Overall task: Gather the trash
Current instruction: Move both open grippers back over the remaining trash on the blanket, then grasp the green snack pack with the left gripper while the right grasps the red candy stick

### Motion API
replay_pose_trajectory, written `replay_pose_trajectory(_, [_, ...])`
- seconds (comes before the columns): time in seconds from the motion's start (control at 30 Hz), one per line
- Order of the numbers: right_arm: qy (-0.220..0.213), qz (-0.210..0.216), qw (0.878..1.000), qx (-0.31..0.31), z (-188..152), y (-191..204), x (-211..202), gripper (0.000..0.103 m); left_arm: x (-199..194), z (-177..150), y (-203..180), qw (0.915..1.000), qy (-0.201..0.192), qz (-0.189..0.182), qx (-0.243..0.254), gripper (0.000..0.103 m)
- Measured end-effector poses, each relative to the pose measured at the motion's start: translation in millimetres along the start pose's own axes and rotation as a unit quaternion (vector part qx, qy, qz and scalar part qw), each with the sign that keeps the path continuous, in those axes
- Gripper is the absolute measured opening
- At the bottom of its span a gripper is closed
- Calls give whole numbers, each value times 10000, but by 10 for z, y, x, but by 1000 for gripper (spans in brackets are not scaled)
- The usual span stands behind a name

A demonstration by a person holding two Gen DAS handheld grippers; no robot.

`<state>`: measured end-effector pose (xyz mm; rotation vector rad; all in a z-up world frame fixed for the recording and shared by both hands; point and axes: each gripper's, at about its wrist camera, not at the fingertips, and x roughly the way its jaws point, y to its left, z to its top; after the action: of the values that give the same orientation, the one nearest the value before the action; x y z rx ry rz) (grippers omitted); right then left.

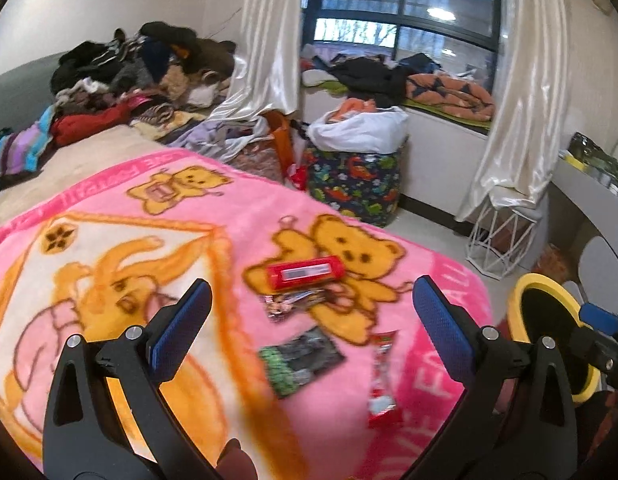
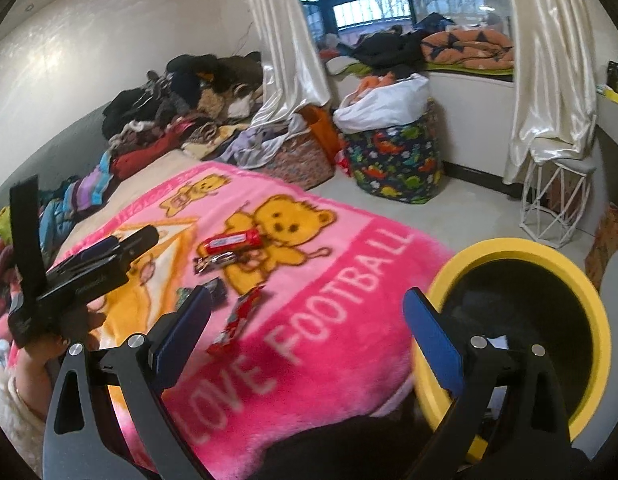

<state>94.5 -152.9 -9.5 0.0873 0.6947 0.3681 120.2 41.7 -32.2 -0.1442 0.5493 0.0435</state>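
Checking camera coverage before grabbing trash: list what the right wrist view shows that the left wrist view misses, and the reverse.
Right wrist only: the person's left hand holding the left gripper, and the full "LOVE FOOTBALL" lettering.

Left wrist only: the green-and-black wrapper shown whole; the right view half hides it behind a finger.

Both: the pink teddy-bear blanket, red packet, red-and-white wrapper, yellow-rimmed bin, and dinosaur-print hamper.

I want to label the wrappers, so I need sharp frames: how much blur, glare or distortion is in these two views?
Left wrist view: wrappers and pink blanket are motion-smeared, the window is bright, fisheye bends the edges. Right wrist view: blanket text and yellow-rimmed bin are blurred, with sheen on the wall.
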Motion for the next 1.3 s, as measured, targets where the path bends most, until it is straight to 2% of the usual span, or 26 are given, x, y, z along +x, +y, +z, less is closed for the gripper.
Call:
replay_pose_trajectory(0.13, [188,131,9997,-129,-52,168,151,94,79,-60,225,9997,164,144,-78,93])
replay_pose_trajectory(0.37, [600,314,9974,-254,-142,379,499,93,217,-210,546,9984,536,-24,-151,93])
replay_pose_trajectory(0.43, [724,351,9965,-243,-160,408,593,89,261,-250,603,9976,658,-152,-143,91])
replay_pose_trajectory(0.6, [1042,562,9930,-51,-163,458,845,73,396,-366,671,9934,979,-519,-287,70])
replay_pose_trajectory(0.63, [1123,637,9916,-19,-165,474,914,71,427,-391,679,9919,1053,-626,-332,68])
replay_pose_trajectory(0.7, [1294,682,9892,60,-175,491,1028,60,488,-421,682,9898,1141,-742,-415,63])
replay_pose_trajectory(0.87, [1636,811,9827,308,-201,448,1276,46,609,-512,654,9850,1356,-929,-527,54])
replay_pose_trajectory(1.03, [1897,860,9769,467,-244,411,1478,38,721,-583,603,9817,1501,-1009,-599,52])
replay_pose_trajectory(1.1, [2058,910,9725,605,-282,366,1558,22,753,-594,581,9809,1521,-1038,-633,52])
replay_pose_trajectory(1.3, [1929,1027,9713,938,-297,221,1495,15,820,-629,490,9802,1574,-1006,-652,52])
